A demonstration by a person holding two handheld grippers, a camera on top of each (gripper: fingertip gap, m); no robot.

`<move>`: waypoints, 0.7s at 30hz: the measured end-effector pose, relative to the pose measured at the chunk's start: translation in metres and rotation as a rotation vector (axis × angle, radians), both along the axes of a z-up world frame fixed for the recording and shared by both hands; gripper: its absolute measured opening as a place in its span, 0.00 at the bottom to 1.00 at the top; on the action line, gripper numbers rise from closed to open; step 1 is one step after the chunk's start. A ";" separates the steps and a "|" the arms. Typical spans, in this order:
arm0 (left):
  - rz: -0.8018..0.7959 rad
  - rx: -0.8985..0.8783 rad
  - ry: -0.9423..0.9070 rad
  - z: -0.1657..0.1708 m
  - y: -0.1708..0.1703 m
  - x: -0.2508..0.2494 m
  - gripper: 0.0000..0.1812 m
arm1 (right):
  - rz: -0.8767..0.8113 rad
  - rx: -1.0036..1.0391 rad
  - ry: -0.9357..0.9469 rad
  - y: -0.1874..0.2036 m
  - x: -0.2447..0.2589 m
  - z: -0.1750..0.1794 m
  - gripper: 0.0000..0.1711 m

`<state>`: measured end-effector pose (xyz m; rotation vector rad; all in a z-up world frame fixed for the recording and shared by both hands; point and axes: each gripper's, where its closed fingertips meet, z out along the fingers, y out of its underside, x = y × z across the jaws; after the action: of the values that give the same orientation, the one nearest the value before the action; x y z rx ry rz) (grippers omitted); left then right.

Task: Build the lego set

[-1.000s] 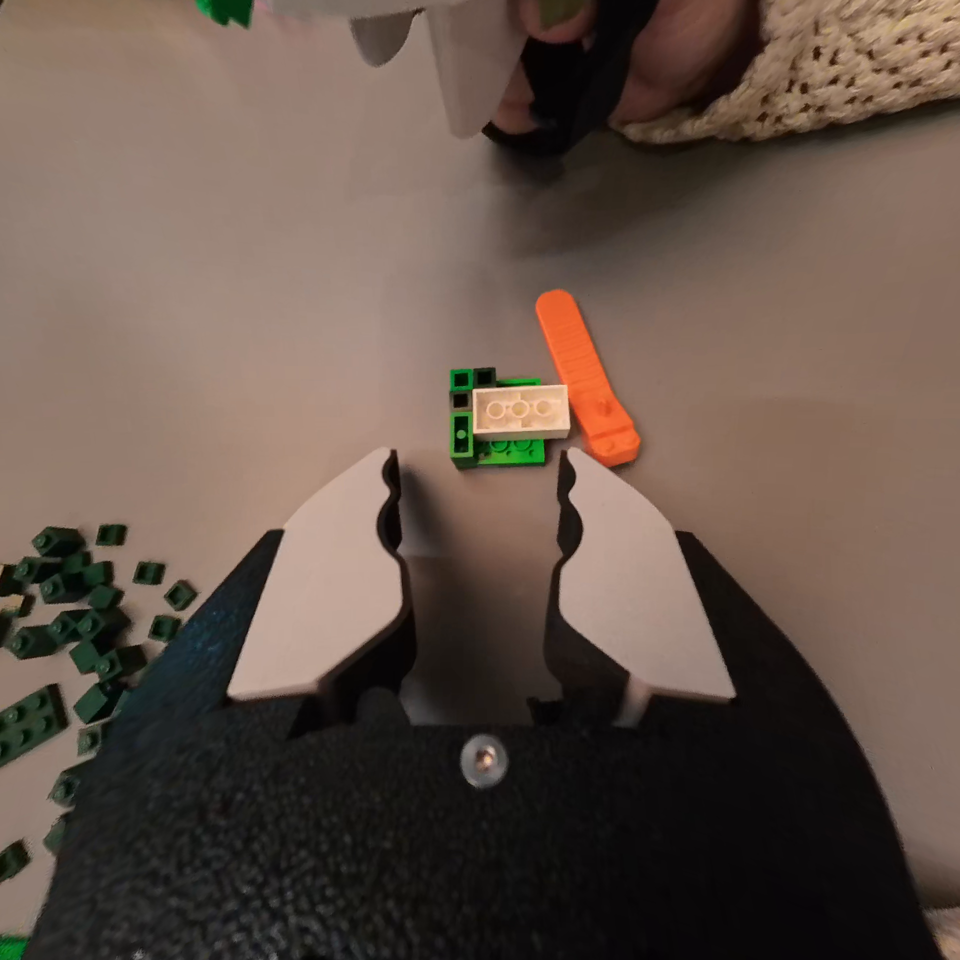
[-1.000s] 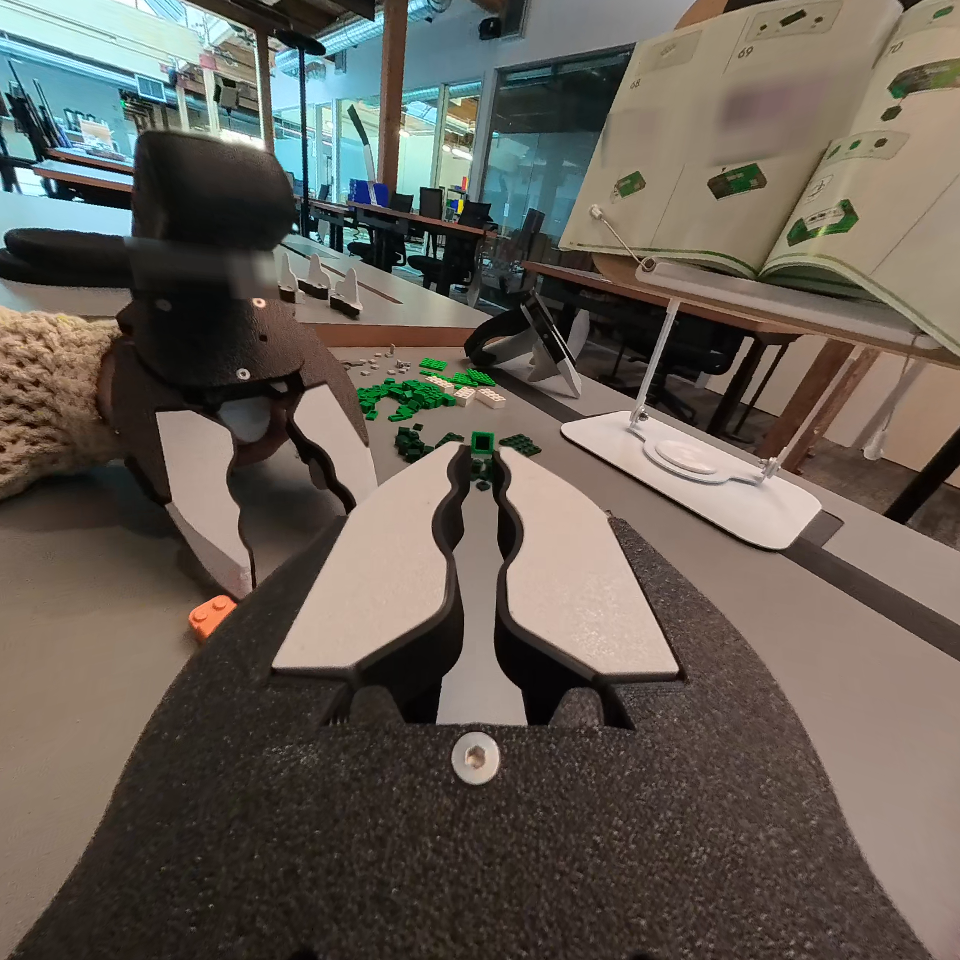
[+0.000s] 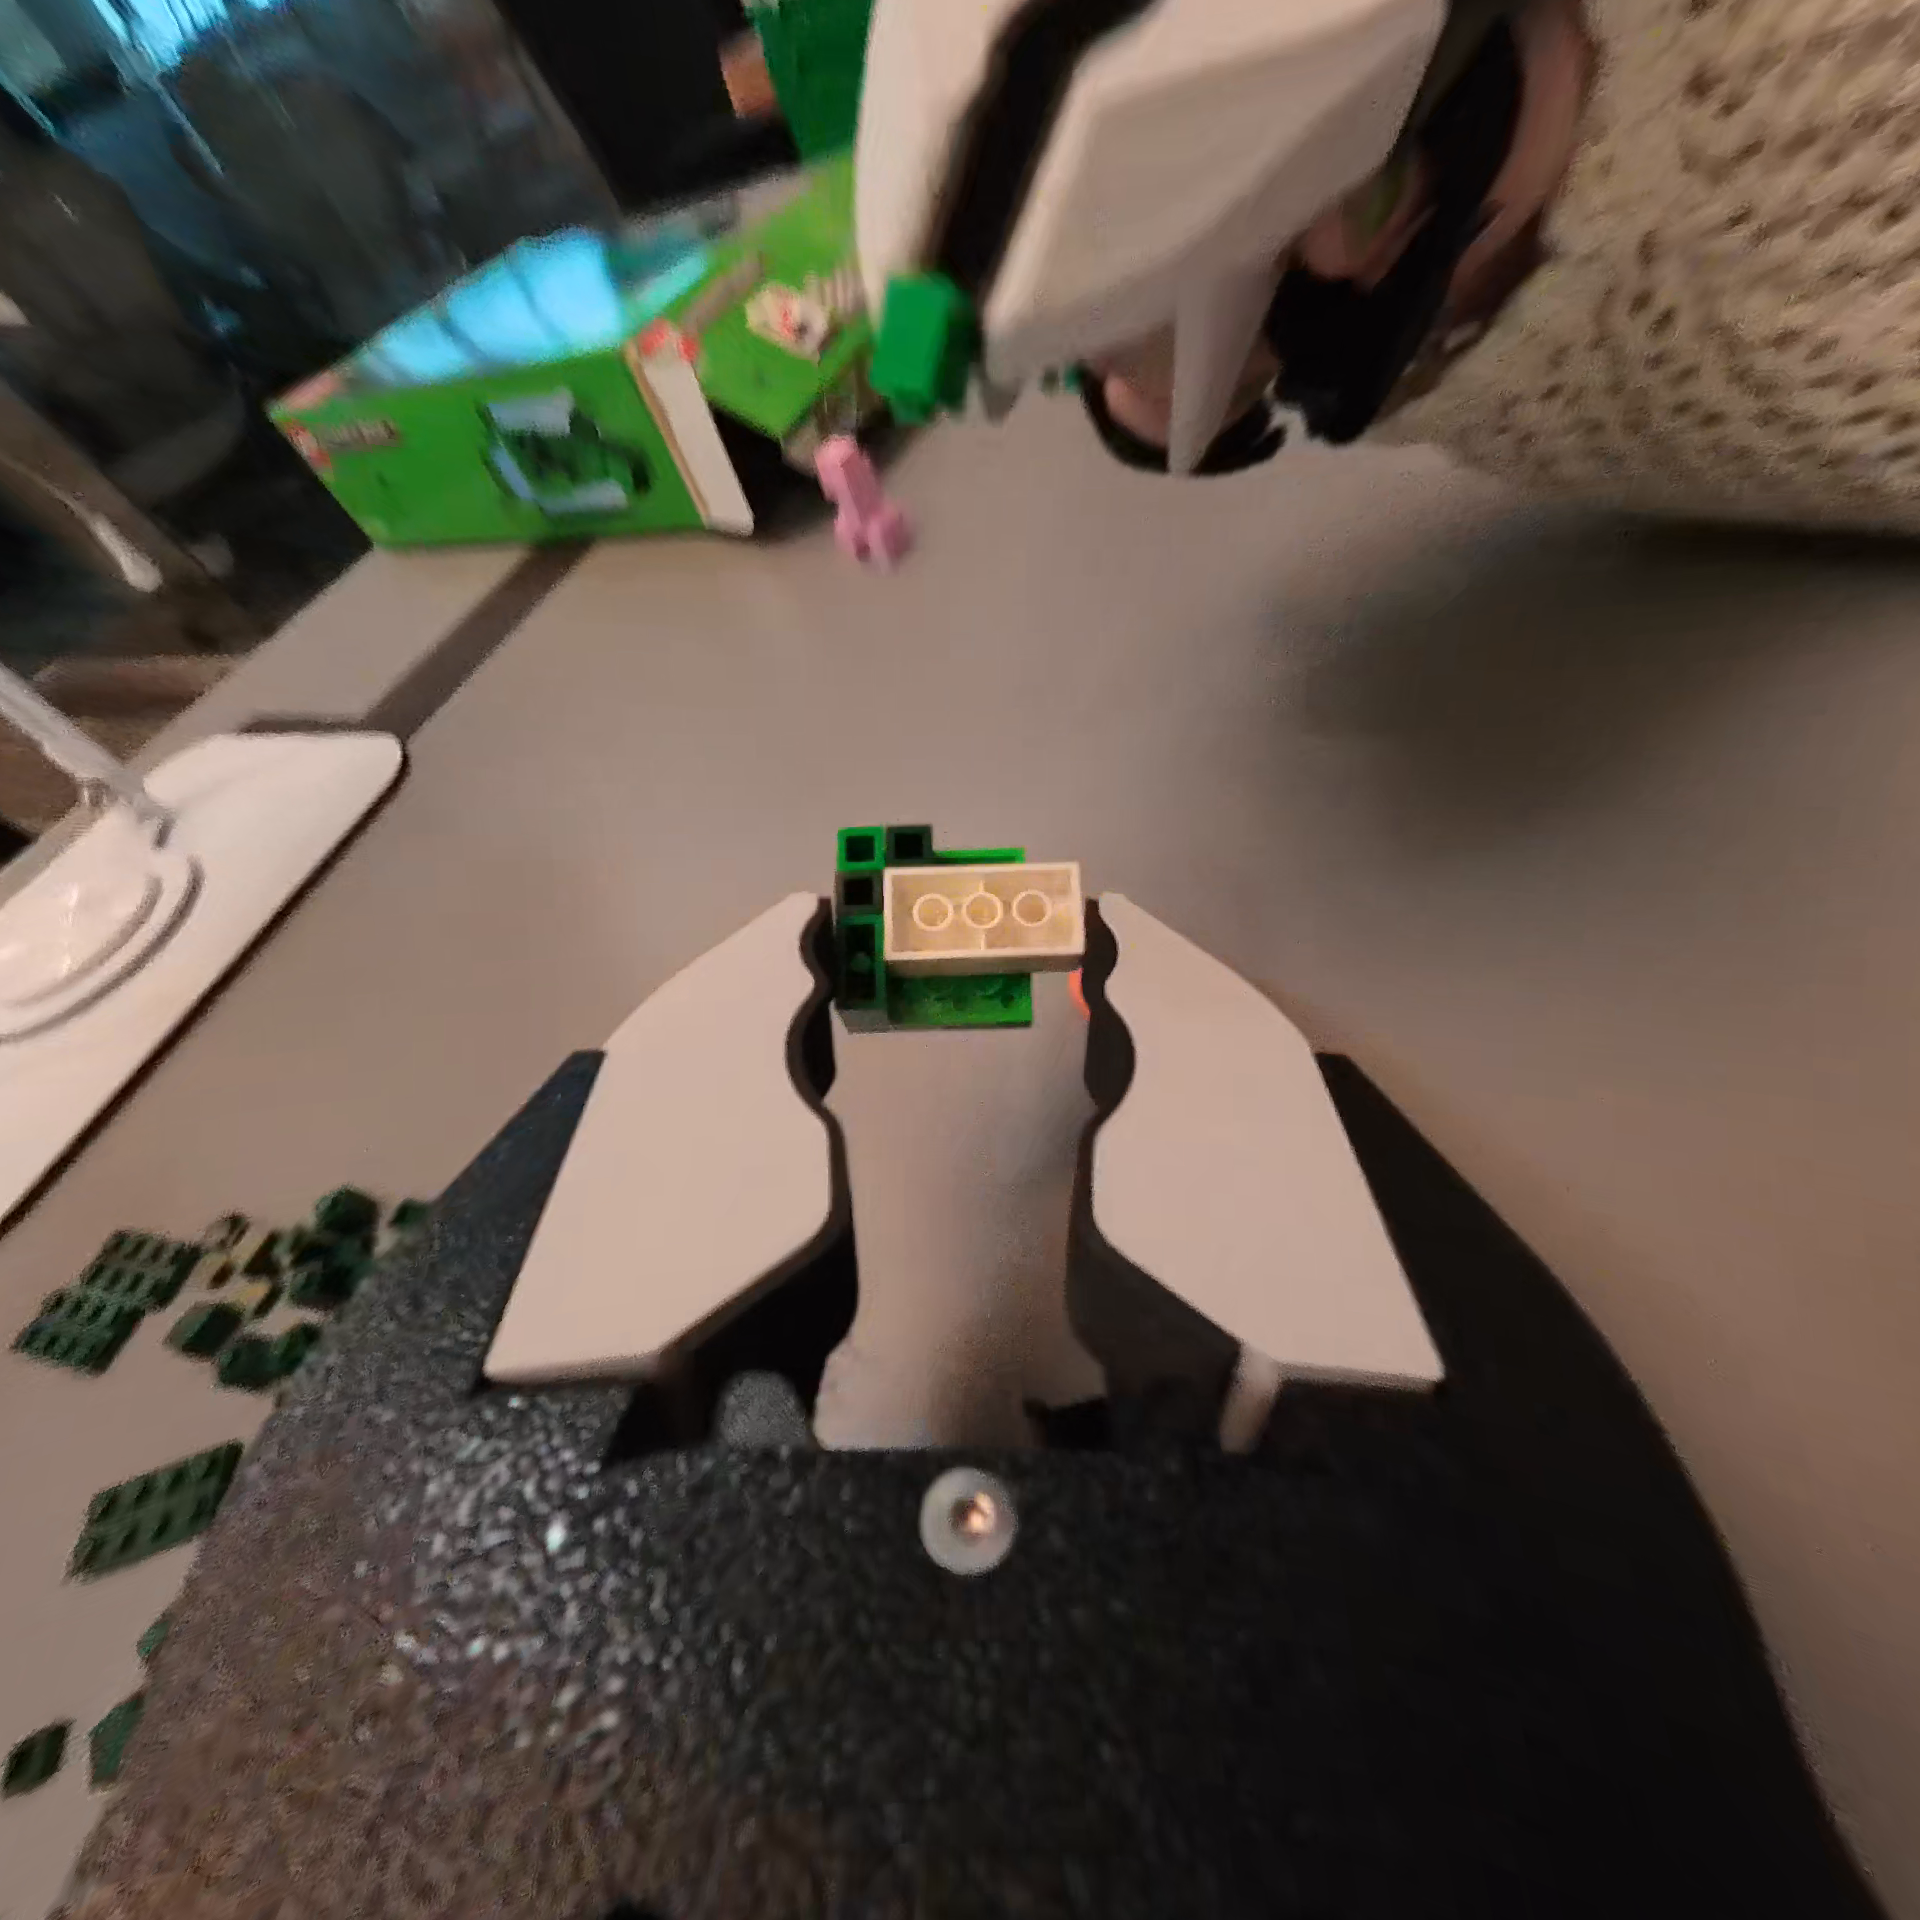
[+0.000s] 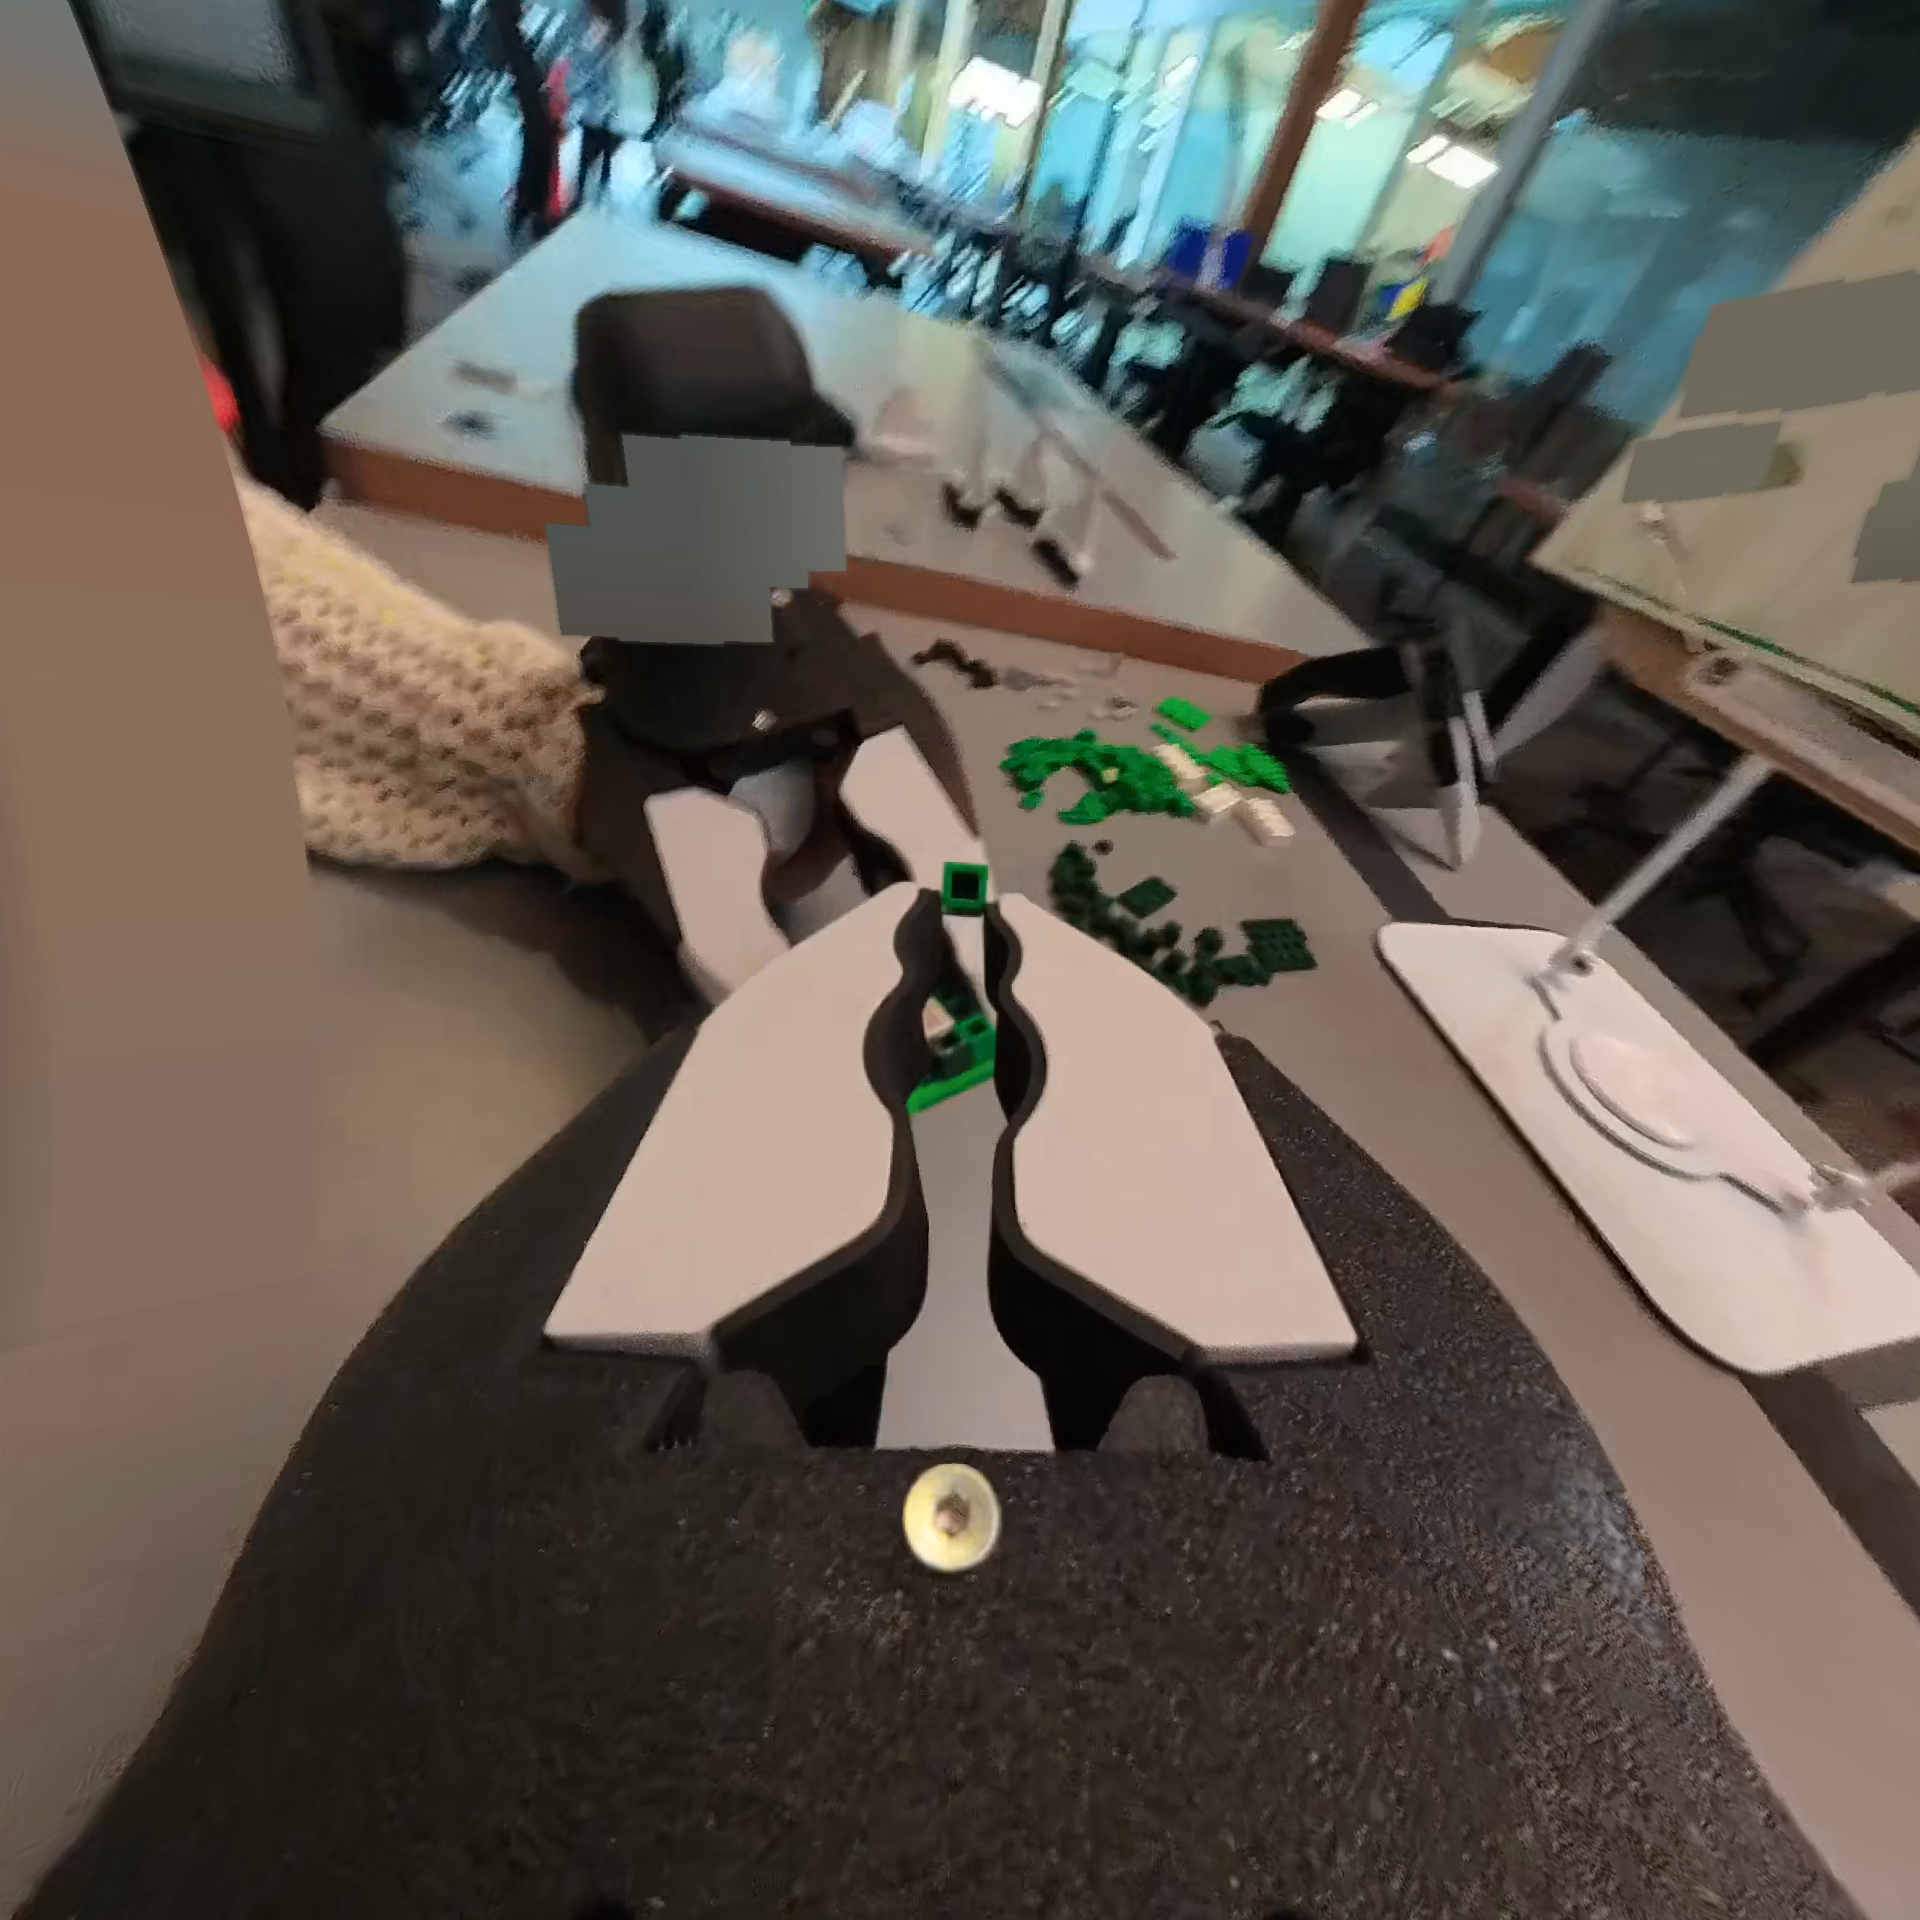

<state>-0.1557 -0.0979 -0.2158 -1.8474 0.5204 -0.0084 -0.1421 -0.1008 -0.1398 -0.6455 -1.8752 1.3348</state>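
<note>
- The grey table [image 3: 1351, 831] lies under both my claws.
- My left gripper [image 3: 956, 935] brackets the small assembly [image 3: 935, 935], green base with a white brick on top; whether the tips touch it, I cannot tell.
- My right gripper [image 4: 964, 902] is pinched on a small green brick [image 4: 963, 888], above the assembly.

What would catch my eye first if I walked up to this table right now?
Probably the small green and white lego build sitting between the fingers of the left gripper at the table's centre. Next, the right gripper pinching one bright green brick at its tips, above the build. Behind lie scattered green pieces and a green box.
</note>
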 end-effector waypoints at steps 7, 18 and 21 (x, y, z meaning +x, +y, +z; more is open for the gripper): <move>-0.205 0.183 -0.381 0.042 -0.013 0.025 0.25 | 0.193 0.148 -0.289 -0.014 0.029 0.020 0.04; -0.222 0.114 -0.361 0.033 -0.011 0.031 0.25 | 0.085 0.391 -0.492 -0.015 0.021 -0.021 0.04; -0.226 0.086 -0.339 0.029 -0.010 0.033 0.25 | 0.072 0.419 -0.518 -0.013 0.022 -0.026 0.04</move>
<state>-0.1222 -0.1083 -0.1873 -1.6503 0.4792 -0.4369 -0.1198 -0.1136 -0.1661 -0.7527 -2.5181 0.8123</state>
